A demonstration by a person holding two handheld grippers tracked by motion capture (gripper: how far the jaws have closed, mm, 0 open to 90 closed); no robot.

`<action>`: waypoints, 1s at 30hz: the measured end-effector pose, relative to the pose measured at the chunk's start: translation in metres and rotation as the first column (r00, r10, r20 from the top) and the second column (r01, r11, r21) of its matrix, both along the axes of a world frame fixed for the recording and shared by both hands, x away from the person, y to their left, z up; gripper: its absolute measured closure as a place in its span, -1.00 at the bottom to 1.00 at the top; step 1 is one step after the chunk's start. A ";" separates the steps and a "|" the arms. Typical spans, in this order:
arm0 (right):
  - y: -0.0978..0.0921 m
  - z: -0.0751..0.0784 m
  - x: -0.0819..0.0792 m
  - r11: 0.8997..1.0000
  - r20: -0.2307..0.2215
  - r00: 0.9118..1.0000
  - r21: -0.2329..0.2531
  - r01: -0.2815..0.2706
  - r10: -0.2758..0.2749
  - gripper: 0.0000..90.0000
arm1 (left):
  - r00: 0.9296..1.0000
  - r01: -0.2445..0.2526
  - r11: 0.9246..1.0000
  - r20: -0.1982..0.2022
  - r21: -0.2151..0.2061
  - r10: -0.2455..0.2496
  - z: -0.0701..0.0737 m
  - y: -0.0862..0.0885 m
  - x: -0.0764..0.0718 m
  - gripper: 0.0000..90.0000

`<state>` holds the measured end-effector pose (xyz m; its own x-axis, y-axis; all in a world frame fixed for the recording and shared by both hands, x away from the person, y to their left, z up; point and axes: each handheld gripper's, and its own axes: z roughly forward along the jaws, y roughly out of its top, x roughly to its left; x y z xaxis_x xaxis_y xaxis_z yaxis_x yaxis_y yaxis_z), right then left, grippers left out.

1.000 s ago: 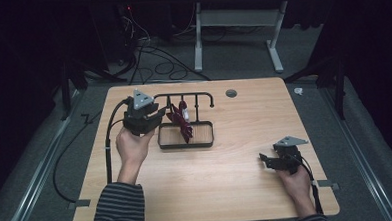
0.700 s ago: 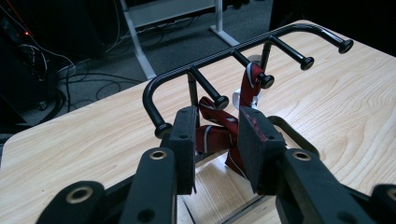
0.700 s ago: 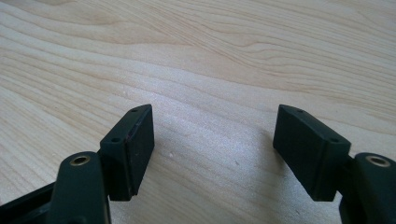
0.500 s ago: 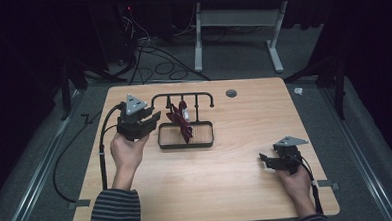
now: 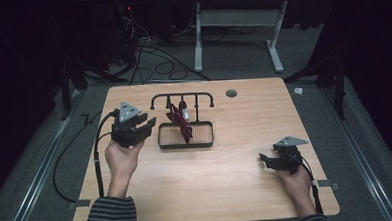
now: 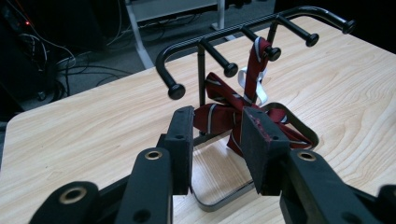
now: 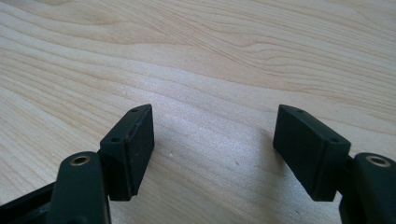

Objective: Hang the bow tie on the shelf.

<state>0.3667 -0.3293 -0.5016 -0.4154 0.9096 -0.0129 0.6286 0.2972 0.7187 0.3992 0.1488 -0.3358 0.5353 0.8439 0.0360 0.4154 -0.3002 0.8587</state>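
A black metal rack point(image 5: 182, 98) with several pegs stands on a looped base point(image 5: 185, 141) in the middle of the table. A dark red striped tie point(image 5: 180, 122) hangs from one peg and drapes into the base; in the left gripper view the tie point(image 6: 223, 111) lies just beyond the jaws. My left gripper point(image 5: 148, 124) hovers to the left of the rack, open, with nothing between its jaws point(image 6: 217, 144). My right gripper point(image 5: 264, 159) rests low over the table at the front right, open and empty point(image 7: 212, 140).
The wooden table point(image 5: 244, 118) has a round cable grommet point(image 5: 231, 93) near its far edge. The left gripper's cable point(image 5: 97, 160) trails off the left side. Dark floor, cables and a desk frame point(image 5: 235, 23) lie beyond.
My left gripper has pulled back to the left and toward the person, away from the rack. The tie stays on the rack. My right gripper has not moved.
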 end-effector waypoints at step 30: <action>0.000 0.000 0.000 1.000 0.000 1.000 0.000 0.001 -0.001 -0.33 | 0.999 -0.022 0.999 -0.028 -0.029 0.021 -0.019 0.014 -0.014 0.28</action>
